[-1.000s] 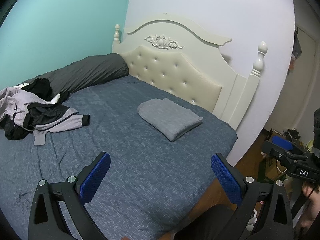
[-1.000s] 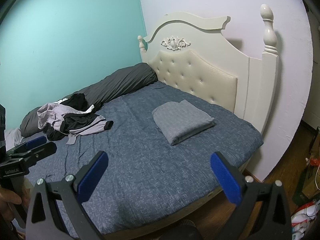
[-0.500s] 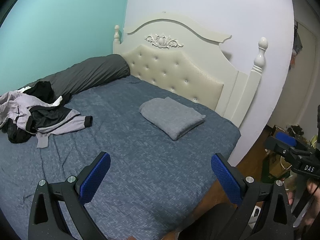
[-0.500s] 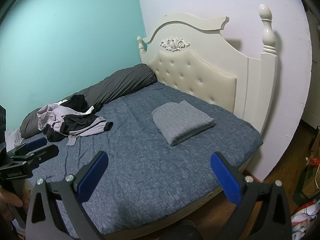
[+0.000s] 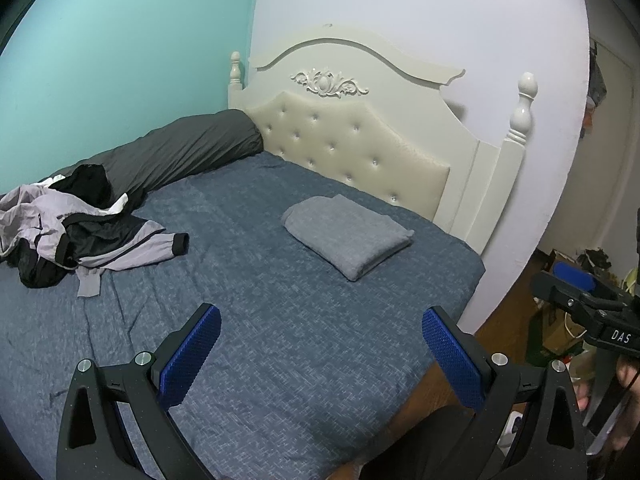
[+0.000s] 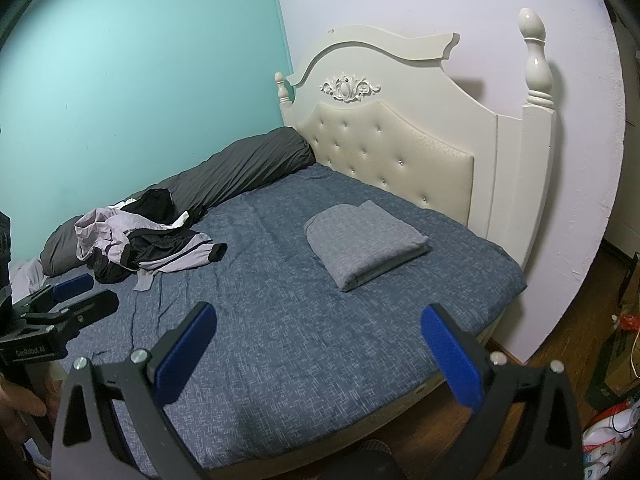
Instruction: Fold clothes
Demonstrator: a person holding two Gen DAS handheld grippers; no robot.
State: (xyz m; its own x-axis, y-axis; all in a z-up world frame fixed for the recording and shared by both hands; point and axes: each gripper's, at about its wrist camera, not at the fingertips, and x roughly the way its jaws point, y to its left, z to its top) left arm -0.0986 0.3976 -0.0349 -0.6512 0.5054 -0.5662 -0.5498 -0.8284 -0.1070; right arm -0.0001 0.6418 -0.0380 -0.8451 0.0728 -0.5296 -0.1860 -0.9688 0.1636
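A crumpled lilac-and-black jacket (image 5: 76,232) (image 6: 140,244) lies in a heap on the left of the blue bed (image 5: 248,320) (image 6: 280,320). Near the headboard sits a folded grey garment (image 5: 346,236) (image 6: 366,244). My left gripper (image 5: 320,348) hangs open over the bed's near edge, nothing between its blue pads. My right gripper (image 6: 318,344) is open too, above the foot of the bed, empty. Each gripper also shows at the side of the other's view, the right gripper (image 5: 580,300) at the right edge and the left gripper (image 6: 68,296) at the left edge.
A rolled dark grey duvet (image 5: 180,152) (image 6: 240,172) lies along the teal wall. The cream tufted headboard (image 5: 360,140) (image 6: 400,152) stands behind the bed. Wood floor with boxes and clutter (image 5: 560,336) (image 6: 616,380) lies to the right. A person's hand (image 6: 16,412) holds the left gripper.
The left wrist view has shifted slightly, so the jacket and folded garment sit a little further right in it. The right view is almost unchanged. Both grippers stay open.
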